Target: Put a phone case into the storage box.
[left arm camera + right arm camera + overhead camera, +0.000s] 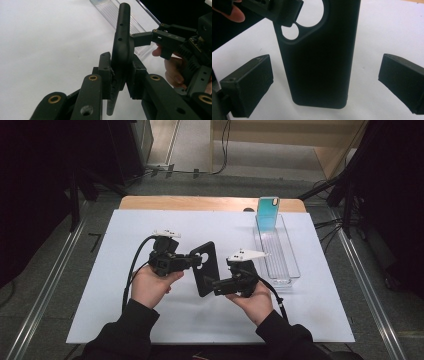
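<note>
clearly the left claw pinched the black phone case at its camera end; the right claw stood open around its lower end. light, thin, flexible, best gripped by edges.

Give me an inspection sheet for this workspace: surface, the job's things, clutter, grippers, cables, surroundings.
Surface: white sheet over a wooden table.
Job's things: black phone case held above the sheet; blue phone case upright at the far end of a clear tray.
Clutter: nothing seen.
Grippers: left gripper shut on the black case's camera-hole end; right gripper open, jaws either side of the case's other end, not touching.
Cables: a black cable trails from the left gripper, another from the right.
Surroundings: grey floor, metal rails, floor cables.
</note>
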`<state>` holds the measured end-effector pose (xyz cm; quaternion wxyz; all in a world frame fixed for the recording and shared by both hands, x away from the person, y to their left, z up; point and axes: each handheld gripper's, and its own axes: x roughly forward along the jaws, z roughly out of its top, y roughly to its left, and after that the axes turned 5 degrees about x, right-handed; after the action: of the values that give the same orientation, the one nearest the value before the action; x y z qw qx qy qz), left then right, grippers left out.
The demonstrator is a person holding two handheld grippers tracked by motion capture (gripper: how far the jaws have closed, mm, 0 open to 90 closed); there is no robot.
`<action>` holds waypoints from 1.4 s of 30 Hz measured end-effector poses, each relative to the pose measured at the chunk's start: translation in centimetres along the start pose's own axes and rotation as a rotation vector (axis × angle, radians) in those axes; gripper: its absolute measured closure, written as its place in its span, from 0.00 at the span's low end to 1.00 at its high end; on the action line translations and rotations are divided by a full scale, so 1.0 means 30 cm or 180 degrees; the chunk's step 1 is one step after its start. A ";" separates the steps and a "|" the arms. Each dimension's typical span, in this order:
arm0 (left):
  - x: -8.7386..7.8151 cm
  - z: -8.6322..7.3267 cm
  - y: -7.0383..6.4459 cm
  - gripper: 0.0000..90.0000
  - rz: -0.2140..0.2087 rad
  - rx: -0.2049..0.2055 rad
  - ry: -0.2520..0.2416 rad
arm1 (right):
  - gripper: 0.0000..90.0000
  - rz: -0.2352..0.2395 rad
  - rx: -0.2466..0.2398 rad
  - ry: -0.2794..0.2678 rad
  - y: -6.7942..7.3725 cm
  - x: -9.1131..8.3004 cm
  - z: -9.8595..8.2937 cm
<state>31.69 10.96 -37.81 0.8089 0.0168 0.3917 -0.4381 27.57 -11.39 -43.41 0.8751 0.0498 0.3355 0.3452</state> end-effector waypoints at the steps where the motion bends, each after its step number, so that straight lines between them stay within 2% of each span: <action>1: 0.003 0.000 -0.003 0.85 -0.0014 0.0006 -0.0002 | 0.00 0.0008 0.0002 0.0000 0.001 0.002 0.000; 16: 0.052 -0.002 -0.054 0.85 -0.0134 0.0040 0.0084 | 0.00 -0.0066 0.0022 0.0006 0.014 0.031 0.004; 17: 0.053 -0.003 -0.055 0.85 -0.0141 0.0038 0.0079 | 0.01 -0.0080 0.0029 0.0007 0.015 0.033 0.004; 19: 0.054 -0.002 -0.060 0.85 -0.0151 0.0037 0.0070 | 0.12 -0.0114 0.0031 -0.0020 0.015 0.031 0.003; 25: 0.048 -0.001 -0.060 0.84 -0.0178 0.0052 0.0048 | 0.14 -0.0080 0.0001 -0.0048 0.015 0.027 0.006; 31: 0.012 0.011 -0.057 0.67 -0.0201 0.0048 -0.0046 | 0.14 -0.0074 0.0021 -0.0053 0.008 0.020 0.012; 35: -0.014 0.016 -0.053 0.55 -0.0232 0.0019 -0.0057 | 0.14 -0.0077 0.0049 -0.0053 -0.013 0.017 0.015; 37: -0.024 0.015 -0.050 0.51 -0.0244 0.0046 -0.0081 | 0.15 -0.0054 0.0069 -0.0039 -0.024 0.015 0.018; 39: -0.032 0.012 -0.050 0.50 -0.0216 0.0105 -0.0120 | 0.15 -0.0035 0.0081 -0.0029 -0.034 0.014 0.020; 42: -0.038 0.008 -0.044 0.49 -0.0209 0.0130 -0.0058 | 0.15 -0.0003 0.0094 0.0009 -0.047 0.013 0.023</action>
<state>30.52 10.84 -36.50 0.7971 0.0164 0.3756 -0.4724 29.03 -12.11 -43.55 0.8739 0.0621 0.3419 0.3399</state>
